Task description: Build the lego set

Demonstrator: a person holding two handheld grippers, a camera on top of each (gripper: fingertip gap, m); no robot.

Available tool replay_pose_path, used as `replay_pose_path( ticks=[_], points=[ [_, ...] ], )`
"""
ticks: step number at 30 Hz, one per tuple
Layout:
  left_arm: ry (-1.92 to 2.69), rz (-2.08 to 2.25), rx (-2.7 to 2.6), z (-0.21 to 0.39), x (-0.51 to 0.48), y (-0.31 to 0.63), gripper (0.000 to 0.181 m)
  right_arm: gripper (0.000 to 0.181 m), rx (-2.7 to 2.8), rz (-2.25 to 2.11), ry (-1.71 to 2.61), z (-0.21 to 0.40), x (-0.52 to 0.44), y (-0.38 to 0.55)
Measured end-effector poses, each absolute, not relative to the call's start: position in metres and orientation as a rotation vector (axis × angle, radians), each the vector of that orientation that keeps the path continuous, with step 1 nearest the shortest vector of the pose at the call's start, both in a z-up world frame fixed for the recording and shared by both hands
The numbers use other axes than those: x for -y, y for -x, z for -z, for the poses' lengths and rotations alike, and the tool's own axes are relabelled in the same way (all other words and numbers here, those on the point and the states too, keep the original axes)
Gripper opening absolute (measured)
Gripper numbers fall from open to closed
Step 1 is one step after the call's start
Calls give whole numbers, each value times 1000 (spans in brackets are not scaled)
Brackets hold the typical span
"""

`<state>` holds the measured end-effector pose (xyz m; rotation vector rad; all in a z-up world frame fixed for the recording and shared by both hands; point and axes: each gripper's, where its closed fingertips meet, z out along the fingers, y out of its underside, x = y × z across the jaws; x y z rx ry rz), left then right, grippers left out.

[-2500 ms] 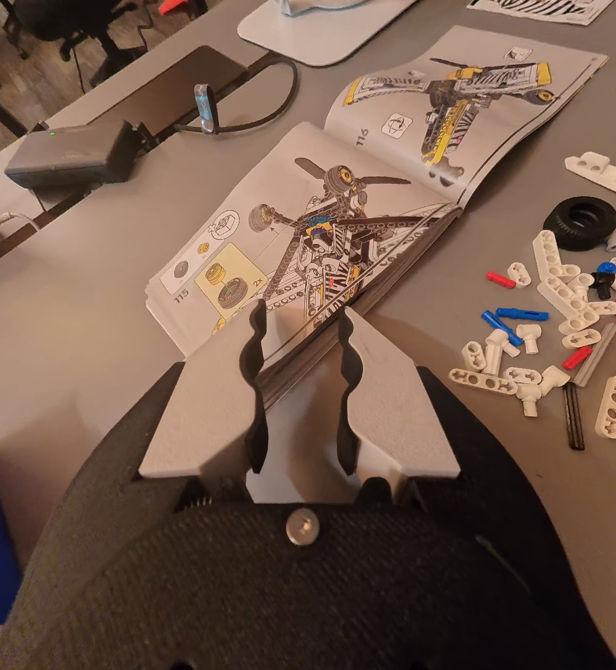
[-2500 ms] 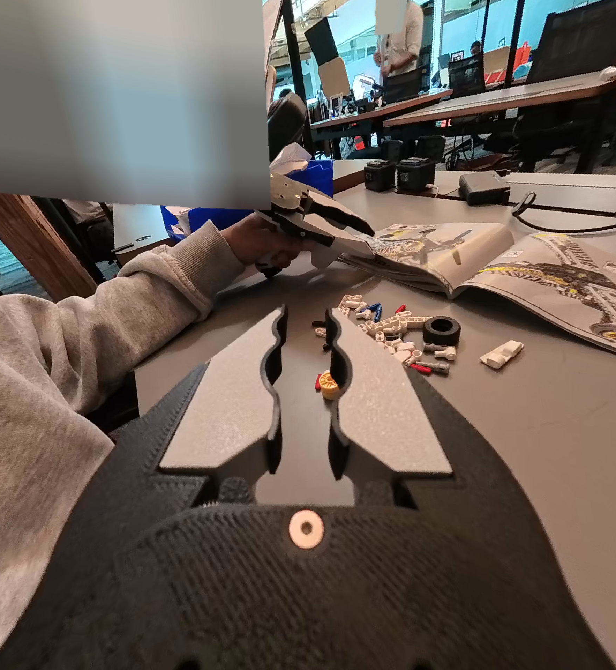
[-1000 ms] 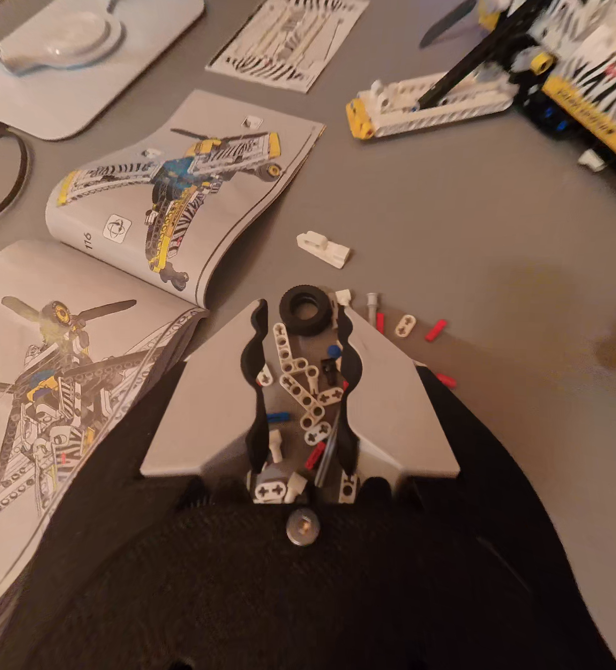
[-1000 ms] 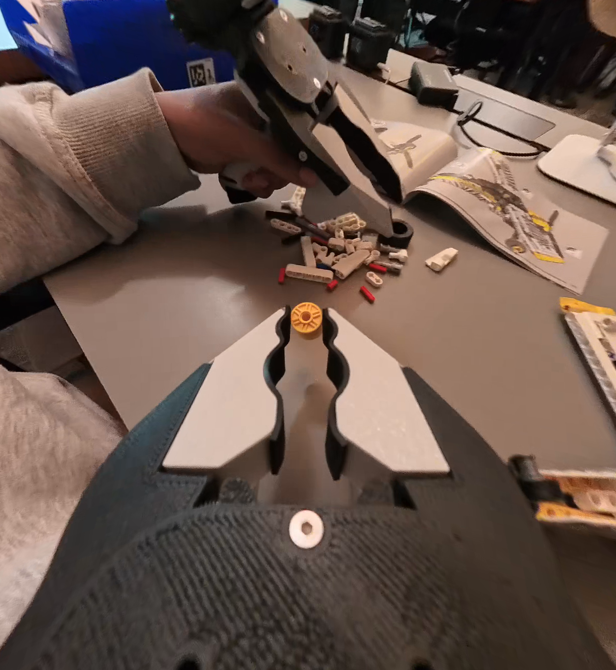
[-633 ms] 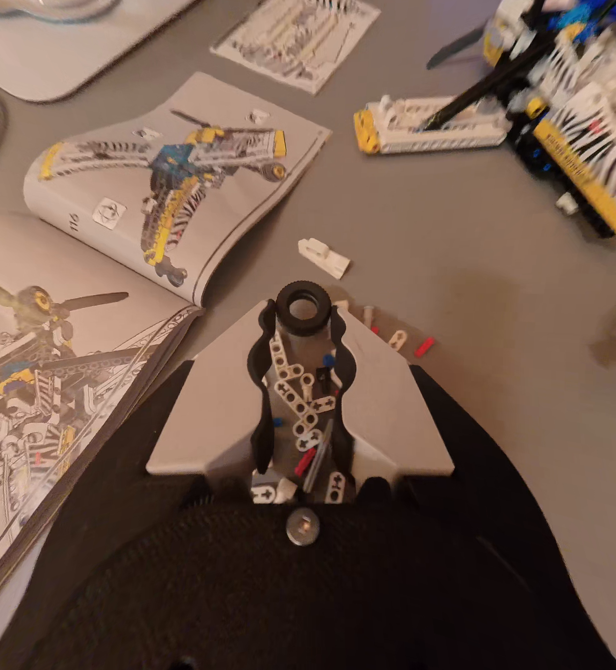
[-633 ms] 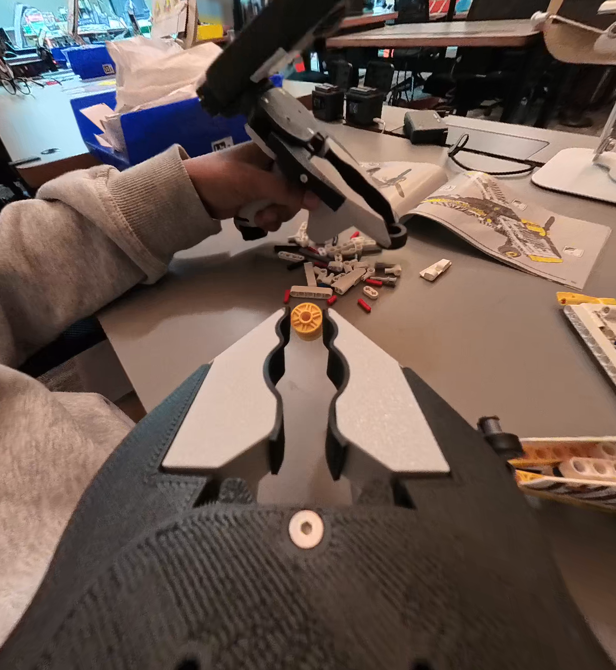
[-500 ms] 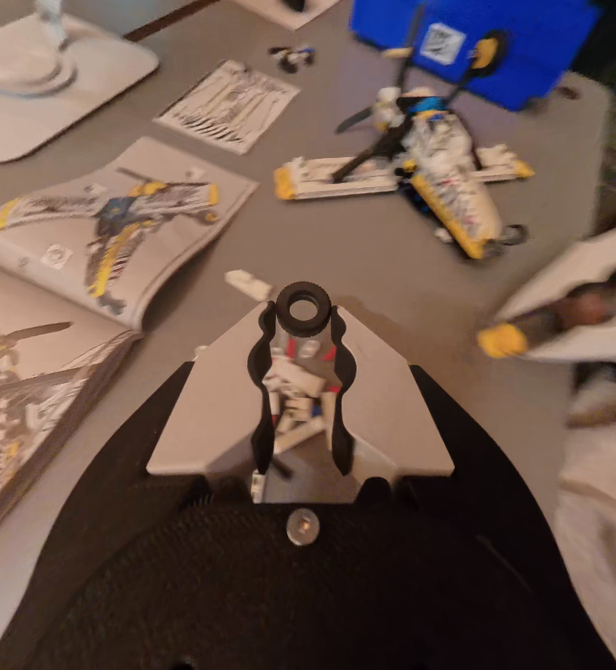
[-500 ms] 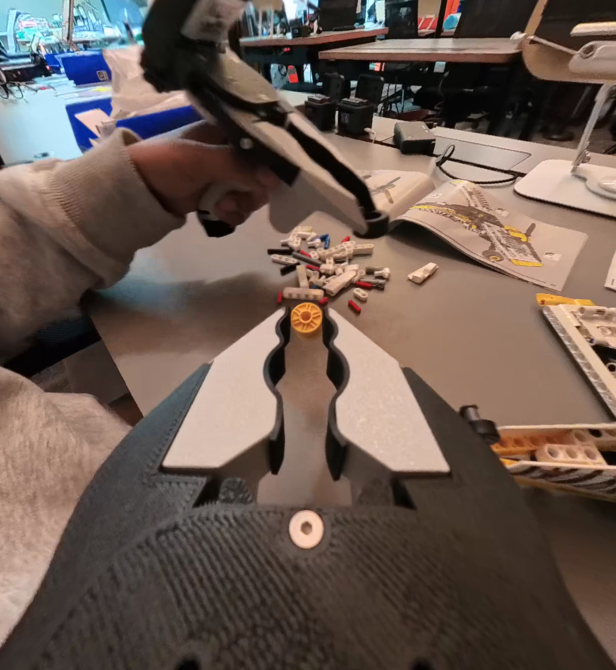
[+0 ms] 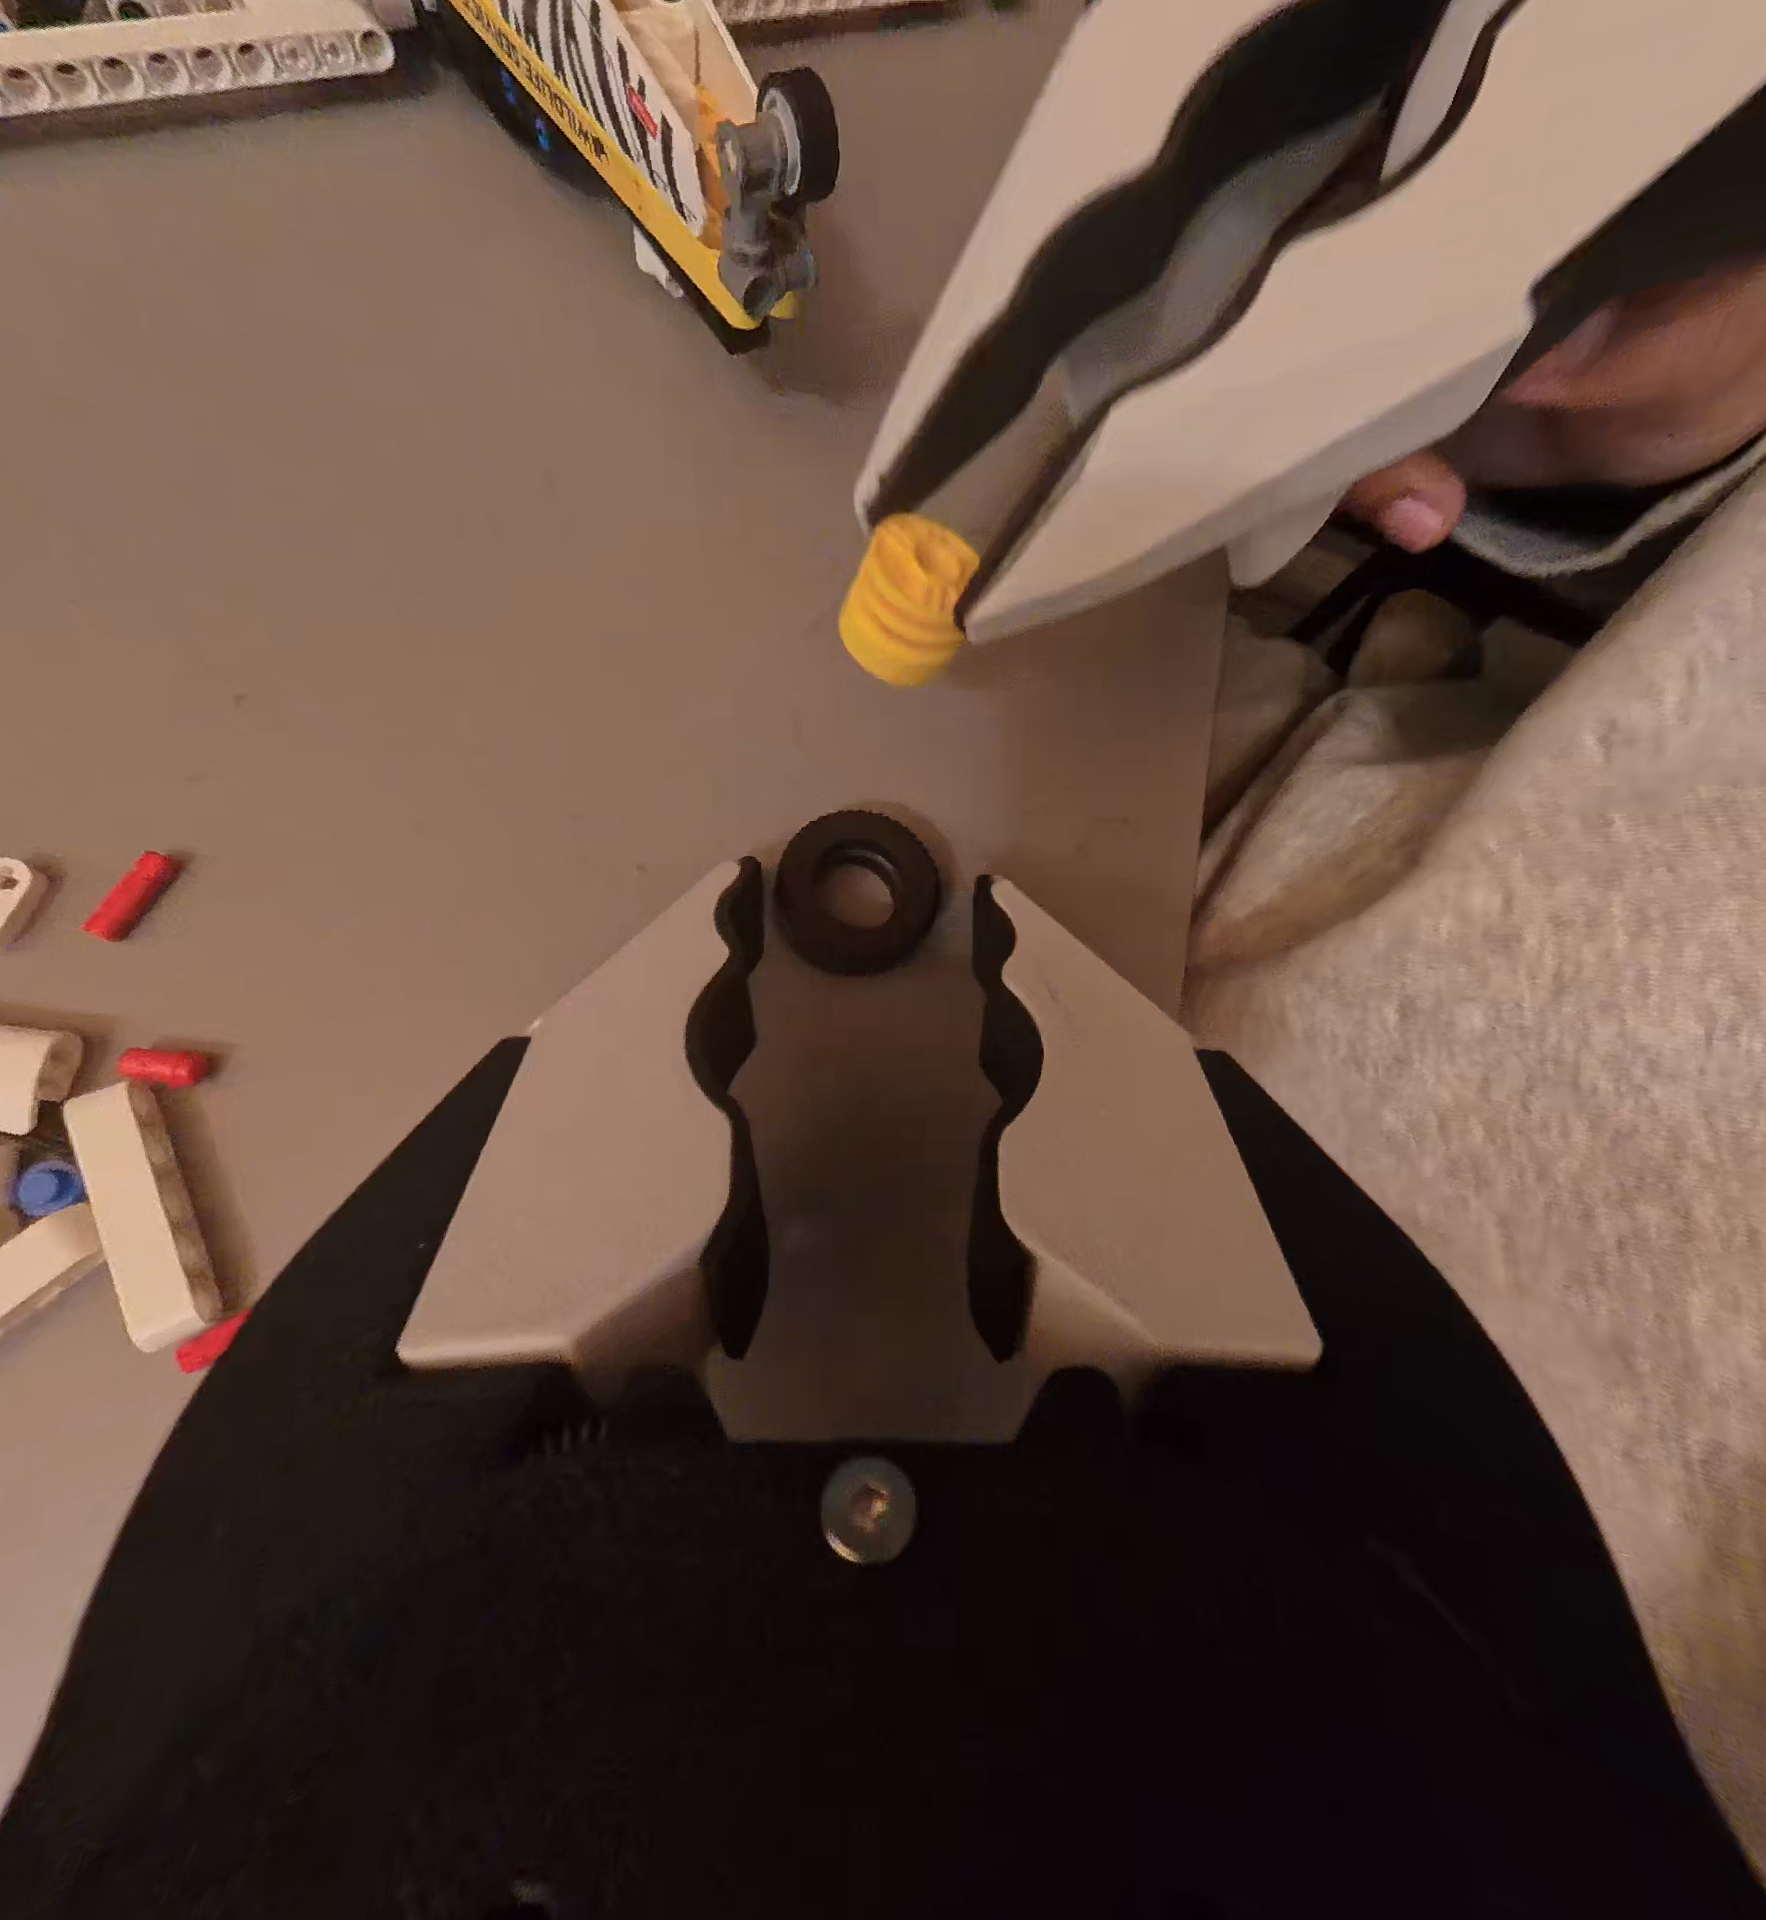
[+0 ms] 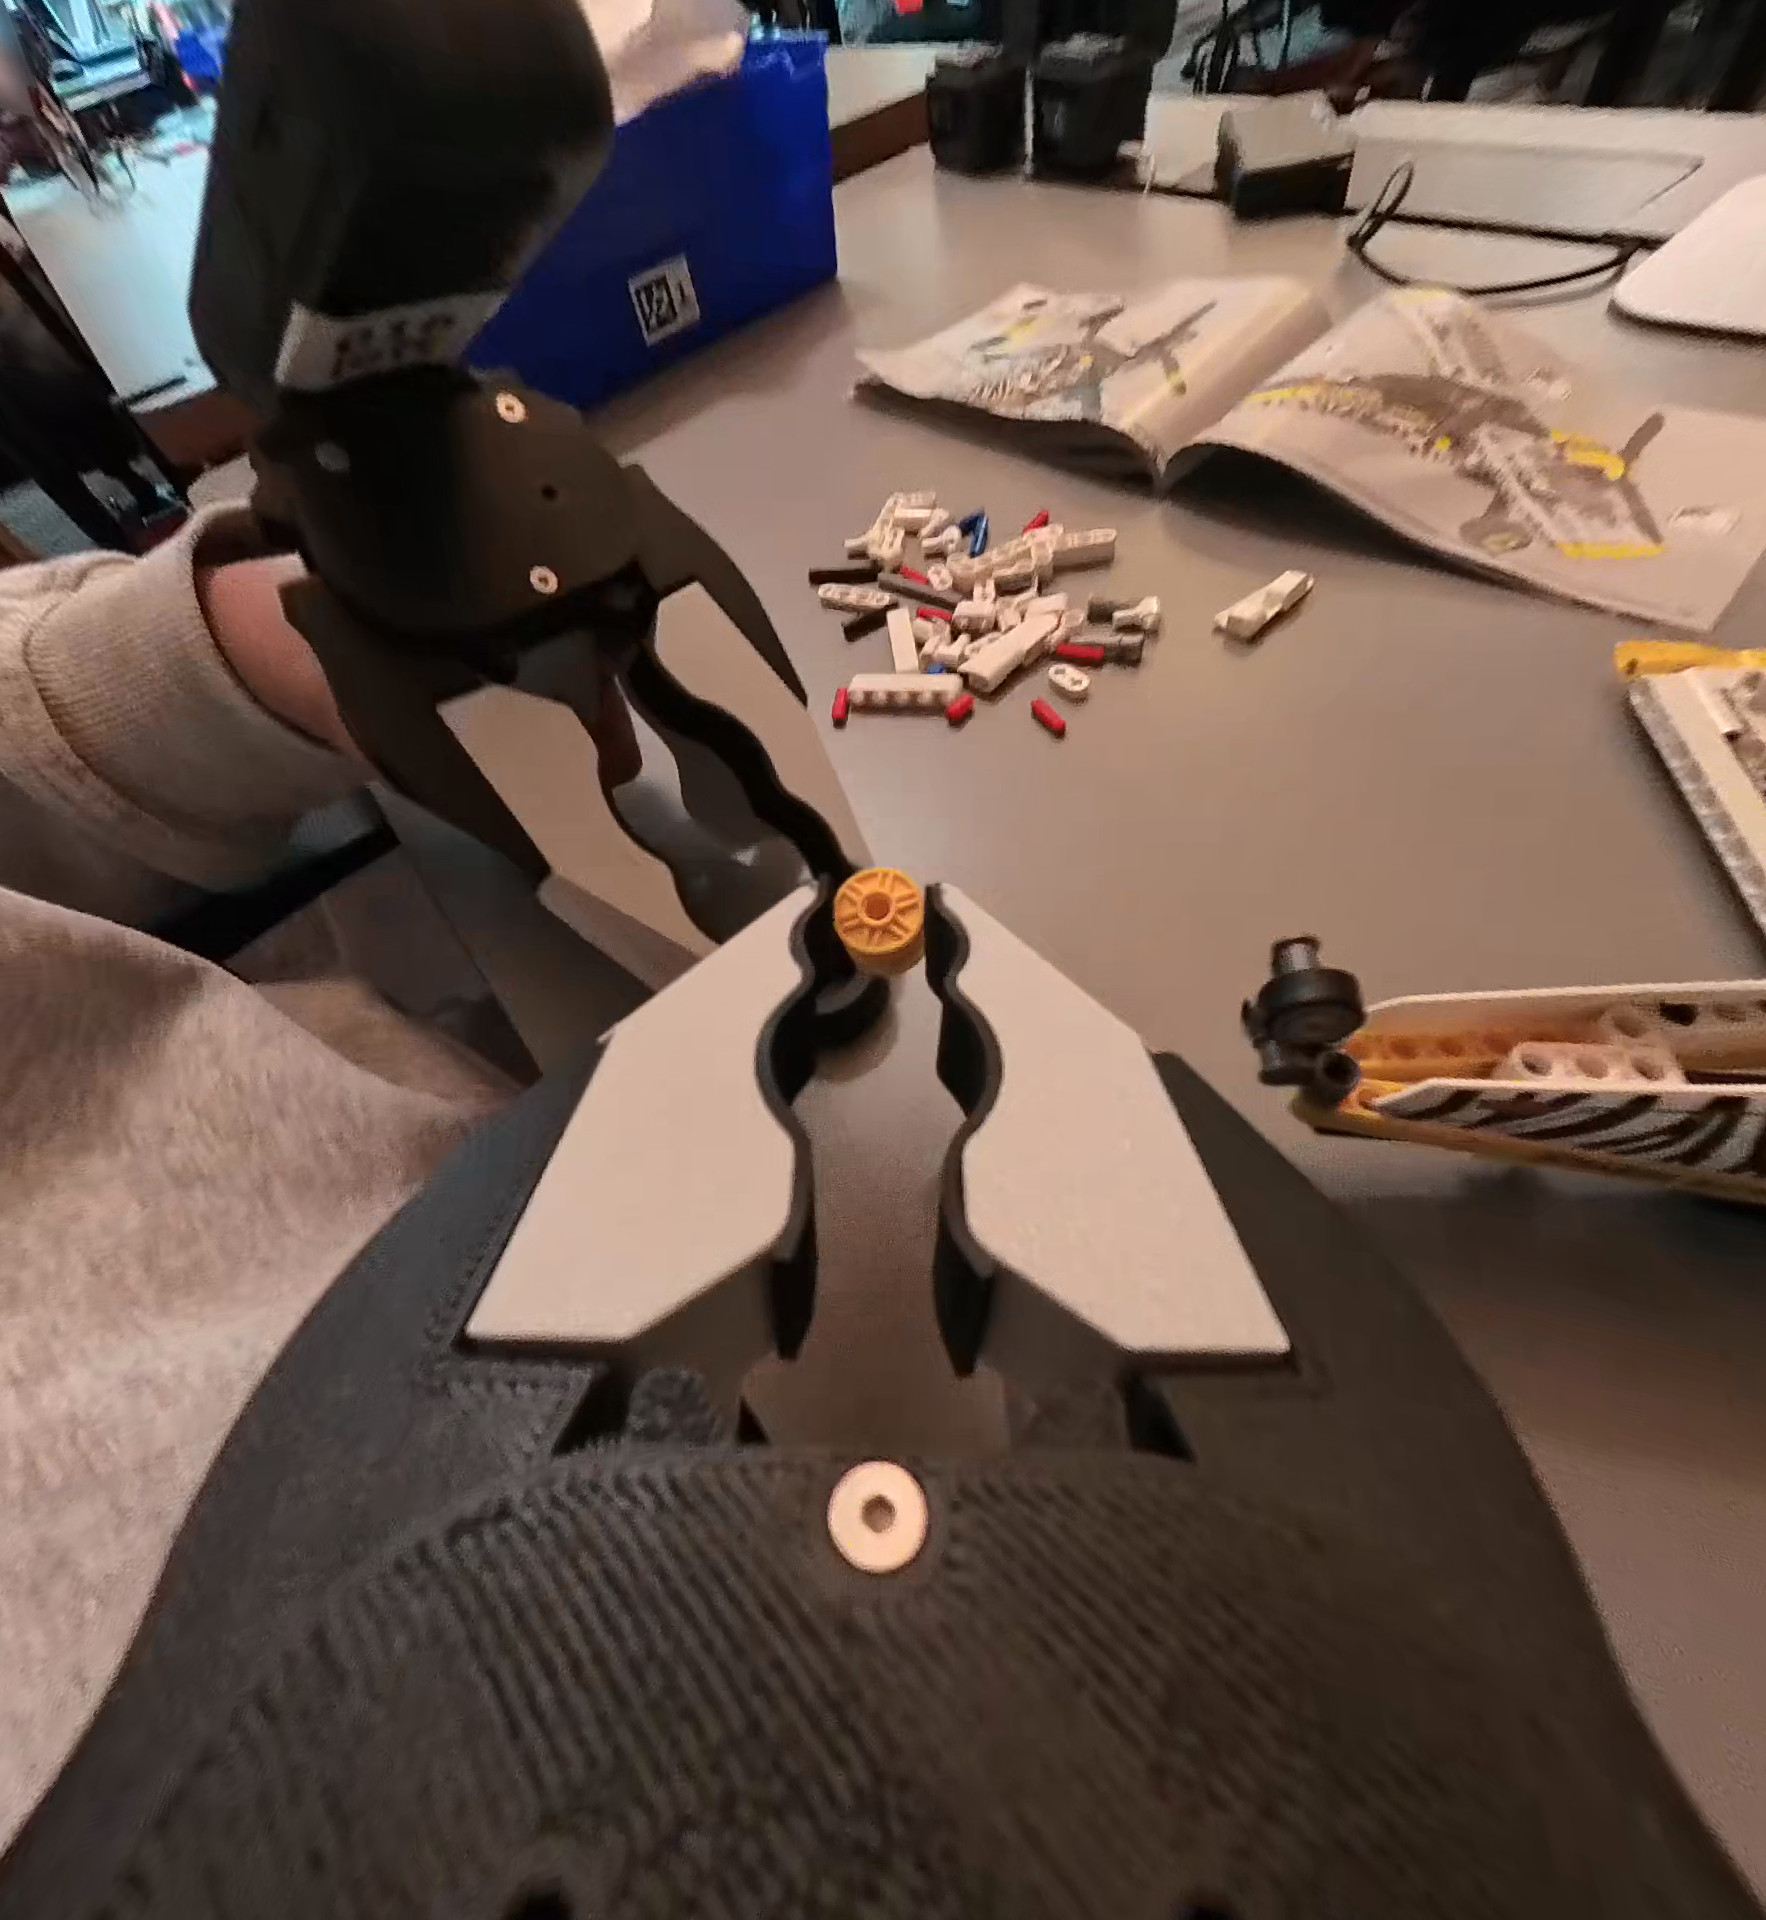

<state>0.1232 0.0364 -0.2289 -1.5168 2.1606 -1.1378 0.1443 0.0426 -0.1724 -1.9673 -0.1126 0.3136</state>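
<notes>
My left gripper (image 9: 858,883) is shut on a small black tyre (image 9: 856,894) held at its fingertips above the grey table (image 9: 443,571). My right gripper (image 10: 876,904) is shut on a yellow wheel hub (image 10: 877,920). In the left wrist view the right gripper (image 9: 920,566) comes in from the upper right, and its hub (image 9: 905,603) is just above and beyond the tyre, not touching it. In the right wrist view the left gripper's black body (image 10: 422,499) is at the left, and its fingers reach down to the hub.
A zebra-striped plane model (image 9: 640,135) lies at the back; its tail (image 10: 1585,1070) is close on the right. A pile of loose pieces (image 10: 983,613), an open instruction booklet (image 10: 1274,416) and a blue bin (image 10: 692,208) lie beyond. A grey sleeve (image 9: 1533,1143) and the table edge (image 9: 1206,831) are near. The grippers' ends are close to 6 cm from one another.
The left gripper closed on the tyre at the pile and carried it right toward the table edge. The right gripper picked up the hub and brought it close to the tyre.
</notes>
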Motion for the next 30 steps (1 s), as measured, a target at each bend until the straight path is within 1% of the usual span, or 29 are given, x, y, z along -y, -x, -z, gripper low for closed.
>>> replay_pose_path(
  ticks=[5,8,12,18,22,26,28,30],
  points=[
    [1556,1277,-2044,214,-39,-116,50,16,140,-333,2044,182,-50,-130],
    [1605,1356,-1948,207,-44,-108,50,16,163,-335,2101,190,-56,-121],
    [1681,1490,-1681,190,-57,-101,52,16,196,-277,2216,207,-54,-119],
    [1748,1788,-1282,167,-91,-83,53,16,210,-232,2348,210,-54,-118],
    [1745,1913,-1105,157,-118,-69,53,25,278,-138,2482,220,-46,-123],
    [1731,1961,-1008,152,-134,-61,53,33,332,-109,2540,216,-46,-119],
    [1726,2005,-981,150,-136,-60,53,40,379,-98,2576,214,-47,-117],
    [1720,2041,-955,148,-138,-59,53,41,437,-68,2605,211,-50,-115]
  ],
)
